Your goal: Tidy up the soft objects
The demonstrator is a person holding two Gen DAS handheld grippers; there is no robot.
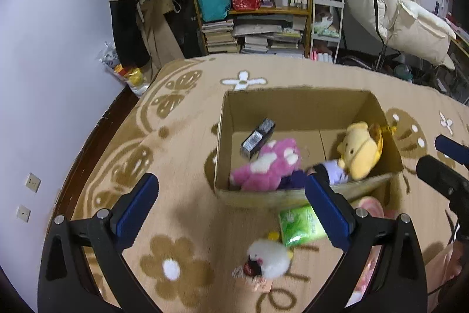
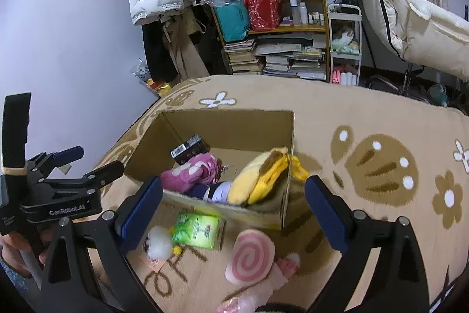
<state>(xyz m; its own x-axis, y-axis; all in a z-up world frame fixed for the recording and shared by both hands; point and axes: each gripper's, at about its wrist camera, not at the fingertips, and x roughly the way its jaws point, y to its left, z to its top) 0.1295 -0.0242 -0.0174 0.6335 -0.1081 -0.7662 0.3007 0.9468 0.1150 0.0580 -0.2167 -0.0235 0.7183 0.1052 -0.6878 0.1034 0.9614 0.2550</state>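
Plush is the matter here: light, squashy things that give under a squeeze, will not break and are unlikely to slip from the padded fingers if taken across the thickest part of the body.

The white fluffy toy [image 1: 271,255] lies on the patterned rug [image 1: 181,119], near side, between the spread fingers of the left gripper [image 1: 231,213], which holds nothing. It looks very light; a pinch across its round middle should do, taking care not to catch the small card under it. Just right of it lies a green packet [image 1: 302,223], touching the box's near wall; it is crinkly film, probably tissues, so soft but slicker than the plush.

The right gripper [image 2: 234,214] also has its fingers wide apart and empty. Below it on the rug lies the pink swirl plush [image 2: 250,255], a flat disc on a pink stem; gripping the disc by its edges, or the stem where it joins, seems the surest hold.

The cardboard box [image 1: 296,104] stands open on the rug beyond these. Inside it are a pink-and-white plush [image 1: 268,163] at the left, a yellow doll [image 1: 359,150] against the right wall with its lilac body lying toward the middle, something dark purple between them, and a small dark carton [image 1: 258,138] at the far left. Much of the far floor of the box is bare, so I judge there is room for the three pieces outside.
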